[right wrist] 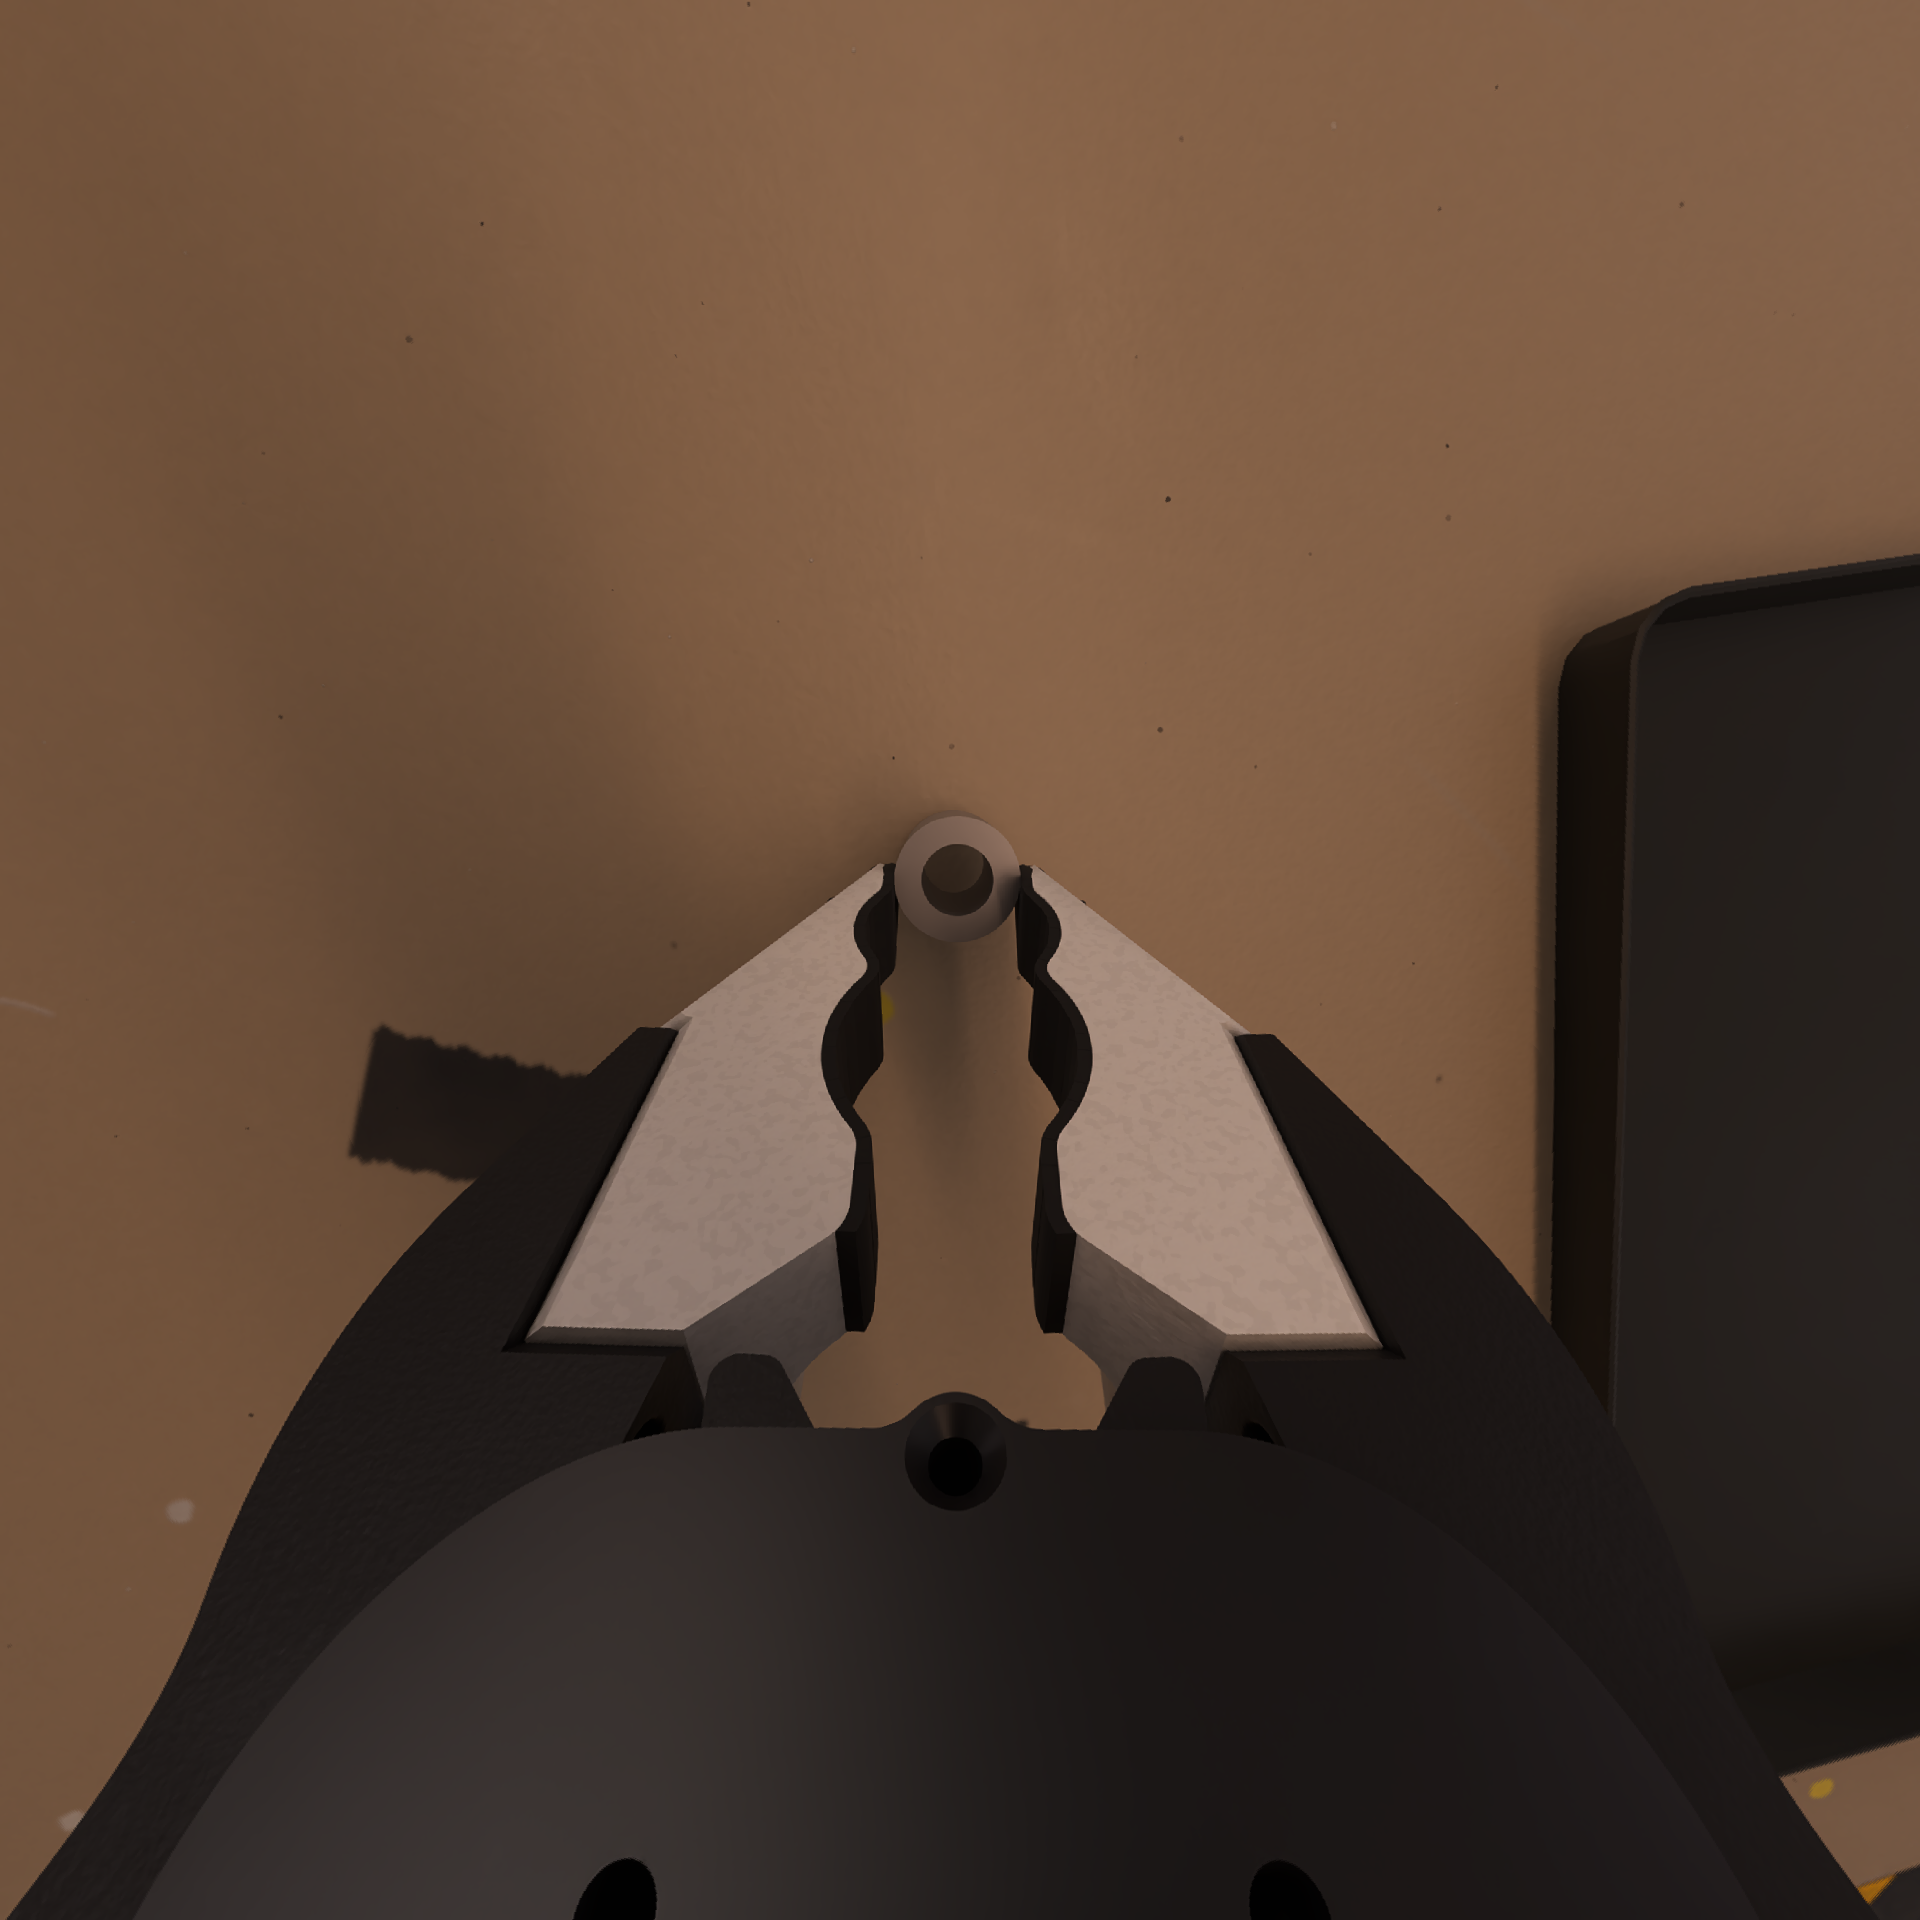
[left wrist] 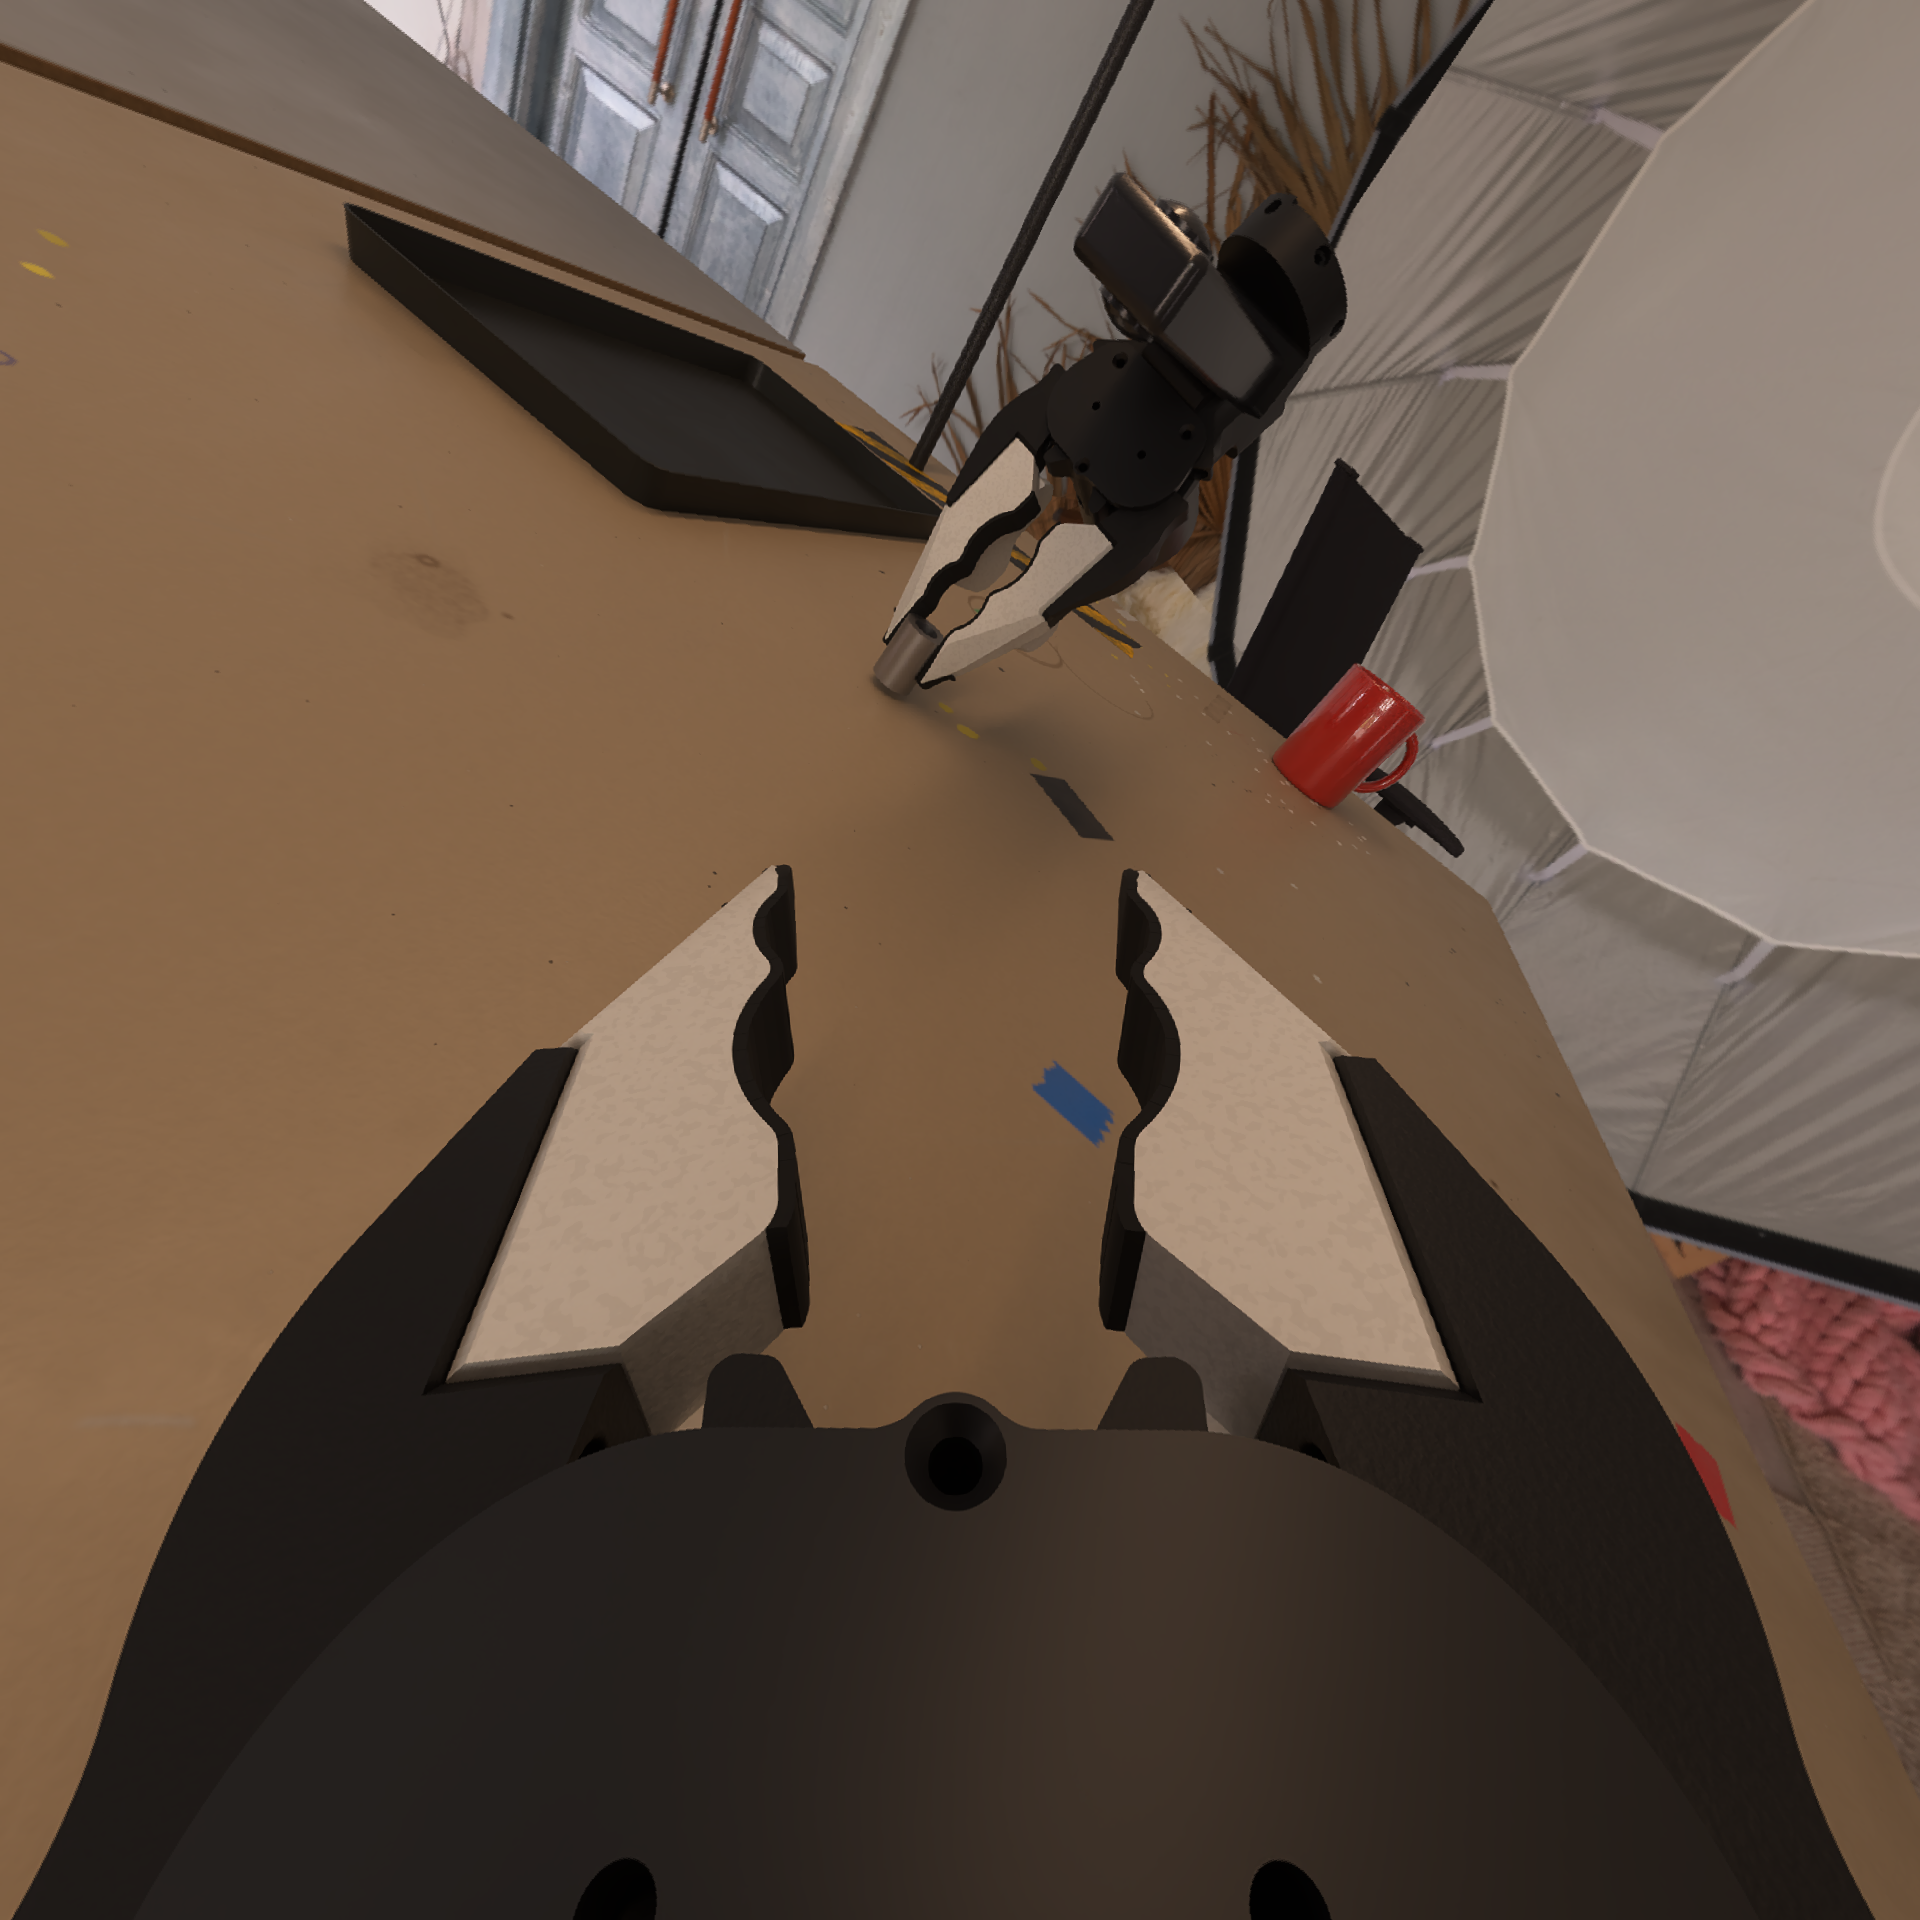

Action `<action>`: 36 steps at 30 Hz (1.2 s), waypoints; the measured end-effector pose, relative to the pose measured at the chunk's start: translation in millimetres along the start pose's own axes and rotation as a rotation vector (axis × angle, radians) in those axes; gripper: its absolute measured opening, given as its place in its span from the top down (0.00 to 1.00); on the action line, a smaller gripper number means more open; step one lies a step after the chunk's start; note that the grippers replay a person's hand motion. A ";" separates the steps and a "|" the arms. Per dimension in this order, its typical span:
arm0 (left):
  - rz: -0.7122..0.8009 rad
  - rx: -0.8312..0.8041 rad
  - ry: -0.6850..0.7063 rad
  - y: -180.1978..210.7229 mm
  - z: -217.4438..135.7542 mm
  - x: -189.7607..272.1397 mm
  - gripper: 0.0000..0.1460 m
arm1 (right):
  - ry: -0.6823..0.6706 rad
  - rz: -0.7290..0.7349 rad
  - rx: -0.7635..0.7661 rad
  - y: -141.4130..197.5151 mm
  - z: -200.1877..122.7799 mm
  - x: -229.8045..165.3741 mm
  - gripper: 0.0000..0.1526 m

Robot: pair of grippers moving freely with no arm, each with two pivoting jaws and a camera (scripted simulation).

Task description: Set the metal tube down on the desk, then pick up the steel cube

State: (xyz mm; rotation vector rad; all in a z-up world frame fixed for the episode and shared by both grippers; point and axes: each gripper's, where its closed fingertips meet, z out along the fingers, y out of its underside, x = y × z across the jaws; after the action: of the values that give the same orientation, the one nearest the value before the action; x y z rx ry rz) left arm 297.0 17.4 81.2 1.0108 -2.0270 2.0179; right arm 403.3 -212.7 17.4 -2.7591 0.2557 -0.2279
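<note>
The right tool (right wrist: 956, 883) clasps the metal tube (right wrist: 956, 878) at its tips, low over the bench (right wrist: 623, 416). The left tool (left wrist: 956, 883) gapes, holding nothing.

No legible text, labels, brands, numbers or signs on any surface in either view. The brown wooden desk top (left wrist: 312, 727) carries only unlettered marks: a blue tape scrap (left wrist: 1075, 1103), a black tape strip (left wrist: 1072, 806) and small yellow dots (left wrist: 37, 270). The glossy red ceramic mug (left wrist: 1345, 736) is plain.
</note>
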 end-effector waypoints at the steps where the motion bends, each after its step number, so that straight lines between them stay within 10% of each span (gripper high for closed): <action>1: -0.002 0.001 0.002 0.0 -0.2 0.0 0.57 | 0.002 -0.003 0.000 -0.1 -0.1 -0.1 0.86; 36: -0.016 0.023 0.010 -2.5 -5.3 -0.9 0.57 | 0.017 -0.032 -0.004 2.8 2.1 -1.3 0.86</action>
State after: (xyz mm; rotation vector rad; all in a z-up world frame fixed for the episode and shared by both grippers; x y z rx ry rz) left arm 297.0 22.9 83.5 1.0154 -1.9882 2.0393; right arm 402.0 -214.3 14.3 -2.7683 0.2168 -0.2594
